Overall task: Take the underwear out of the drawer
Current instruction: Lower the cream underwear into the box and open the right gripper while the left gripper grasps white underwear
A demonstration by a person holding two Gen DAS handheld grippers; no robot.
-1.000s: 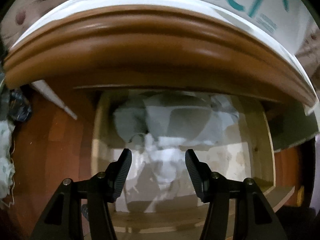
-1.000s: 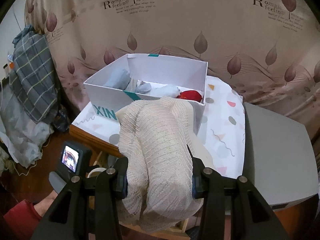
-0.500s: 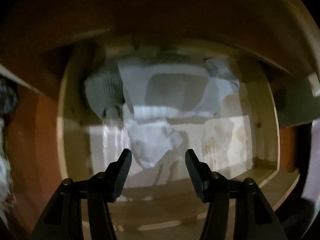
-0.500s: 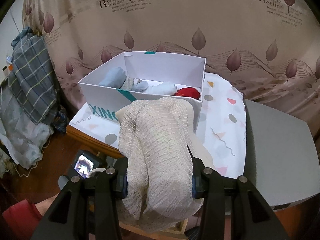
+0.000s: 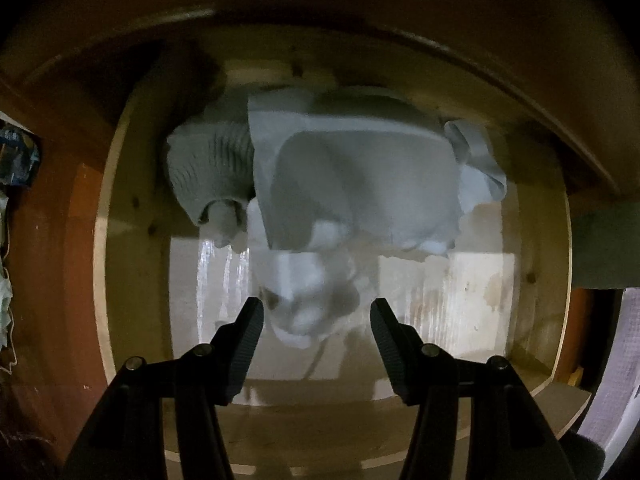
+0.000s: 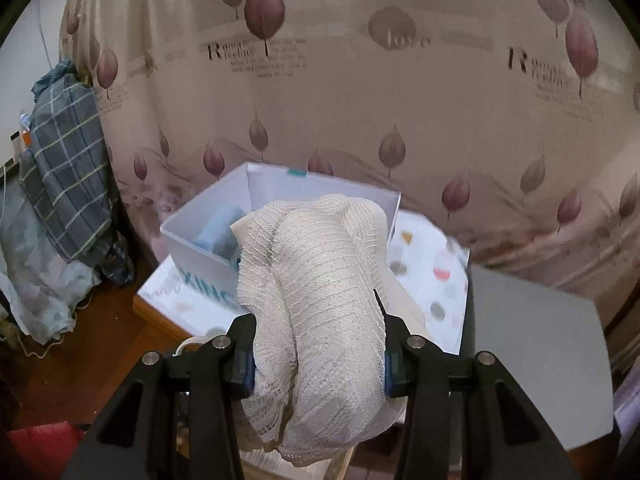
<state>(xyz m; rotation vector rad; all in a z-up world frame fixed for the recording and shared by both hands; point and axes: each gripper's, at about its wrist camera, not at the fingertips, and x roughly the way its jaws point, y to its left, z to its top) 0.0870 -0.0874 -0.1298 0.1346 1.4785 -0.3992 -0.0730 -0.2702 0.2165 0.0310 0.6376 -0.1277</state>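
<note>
Leaf-printed curtain (image 6: 360, 92) fills the background of the right wrist view, with a plaid cloth (image 6: 64, 168) heaped at the left. On the worktop (image 6: 432, 280), covered in a spotted white sheet, a white box (image 6: 200, 248) with teal lettering sits toward the back-left corner, pale garments inside it. Right hand-held gripper (image 6: 316, 344) is clamped on a cream lace underwear (image 6: 320, 300), both fingers pressed into the bunched fabric, which bulges up and hangs below the jaws, in front of the box.

Over to the left wrist view: we're looking down into the open wooden drawer (image 5: 132, 280). Left hand-held gripper (image 5: 316, 320) is spread wide, nothing between its 2 fingers, poised over a crumpled white garment (image 5: 304, 300) near the middle of the drawer floor. Behind it, toward the drawer's back edge, a grey folded garment (image 5: 360, 184) lies beside a ribbed grey piece (image 5: 208, 168) at the back-left corner.
</note>
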